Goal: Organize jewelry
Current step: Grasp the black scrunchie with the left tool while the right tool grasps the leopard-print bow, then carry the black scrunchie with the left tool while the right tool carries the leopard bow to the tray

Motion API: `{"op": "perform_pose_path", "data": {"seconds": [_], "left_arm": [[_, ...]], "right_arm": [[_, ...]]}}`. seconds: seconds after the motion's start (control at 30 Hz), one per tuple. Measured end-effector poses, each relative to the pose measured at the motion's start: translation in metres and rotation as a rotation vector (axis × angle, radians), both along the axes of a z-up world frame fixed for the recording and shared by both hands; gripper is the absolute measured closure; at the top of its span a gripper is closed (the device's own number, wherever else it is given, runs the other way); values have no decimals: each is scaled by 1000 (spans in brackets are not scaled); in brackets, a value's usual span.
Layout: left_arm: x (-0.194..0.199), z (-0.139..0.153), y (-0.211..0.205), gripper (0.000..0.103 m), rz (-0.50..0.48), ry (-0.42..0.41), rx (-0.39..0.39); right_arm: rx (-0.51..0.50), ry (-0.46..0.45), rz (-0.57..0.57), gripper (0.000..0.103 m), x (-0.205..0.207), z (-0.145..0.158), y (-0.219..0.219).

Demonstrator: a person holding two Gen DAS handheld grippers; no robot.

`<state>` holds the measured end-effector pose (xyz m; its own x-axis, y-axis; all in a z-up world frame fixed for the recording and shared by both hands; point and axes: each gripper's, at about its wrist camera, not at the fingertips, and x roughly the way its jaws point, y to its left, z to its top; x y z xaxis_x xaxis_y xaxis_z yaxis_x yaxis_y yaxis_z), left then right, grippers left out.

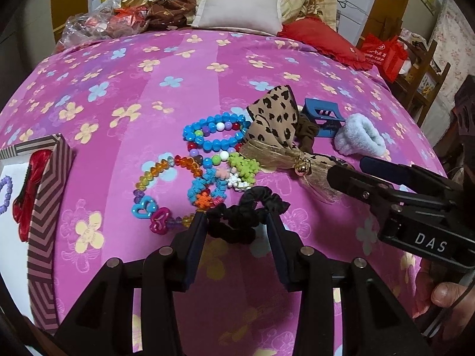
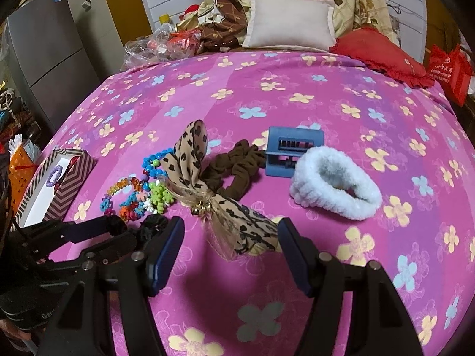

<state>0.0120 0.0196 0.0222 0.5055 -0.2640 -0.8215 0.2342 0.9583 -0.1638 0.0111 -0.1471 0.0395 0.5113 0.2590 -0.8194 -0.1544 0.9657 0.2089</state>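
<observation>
- The left tongs [image 1: 237, 216] point steeply down toward the bed [image 1: 178, 68], their two dark pads standing apart on either side of a black scrunchie [image 1: 243, 213]. The scrunchie lies on the pink flowered cover between the tips; I cannot tell whether the pads press it.
- The right tongs [image 2: 231, 231] tilt down at a like slant, jaws set wide apart. The lower tail of a leopard-print bow [image 2: 207, 190] lies between their tips, and the pads stand clear of the cloth.
- In the left wrist view the right tongs reach in from the right edge, with a thumb [image 1: 445, 295] of the person showing at the lower right.
- Jewelry sits in a cluster at mid-bed: a blue bead bracelet [image 1: 216, 132], an amber bead bracelet [image 1: 166, 172] and a green flower hair tie [image 1: 245, 166], touching or overlapping one another.
- Further right lie a brown scrunchie [image 2: 237, 163], a blue claw clip [image 2: 292, 149] and a white fluffy scrunchie [image 2: 335, 184].
- A striped box [image 1: 44, 195] stands at the bed's left edge, holding a red bow [image 1: 28, 190] and a purple bead bracelet [image 2: 54, 175].
</observation>
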Motion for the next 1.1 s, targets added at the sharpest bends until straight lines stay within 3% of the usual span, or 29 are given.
{"op": "perform_pose_path", "data": {"seconds": [0.33, 0.4, 0.43, 0.47, 0.7, 0.93, 0.97, 1.0, 1.03, 1.1], "left_arm": [[6, -6, -5, 71, -17, 18, -55], [6, -6, -7, 80, -24, 17, -62], [5, -7, -7, 94, -26, 16, -61], [6, -7, -8, 100, -29, 20, -57], [1, -4, 2, 103, -35, 34, -116], [-4, 1, 5, 103, -34, 19, -94], [-4, 2, 5, 103, -31, 16, -92], [-5, 3, 6, 103, -28, 15, -92], [-5, 3, 7, 103, -24, 15, -94], [-6, 5, 8, 103, -15, 14, -96]], "right_arm": [[58, 25, -35, 35, 17, -6, -4], [58, 26, -29, 34, 20, -6, 0], [56, 26, -26, 34, 22, -6, 2], [53, 27, -23, 34, 24, -7, 3], [60, 50, -5, 32, 38, -19, 15], [38, 53, -1, 32, 49, -29, 24], [26, 52, 0, 35, 49, -29, 26], [11, 47, -4, 55, 48, -29, 26], [2, 44, -6, 68, 47, -29, 26], [20, 50, -12, 72, 45, -29, 22]]}}
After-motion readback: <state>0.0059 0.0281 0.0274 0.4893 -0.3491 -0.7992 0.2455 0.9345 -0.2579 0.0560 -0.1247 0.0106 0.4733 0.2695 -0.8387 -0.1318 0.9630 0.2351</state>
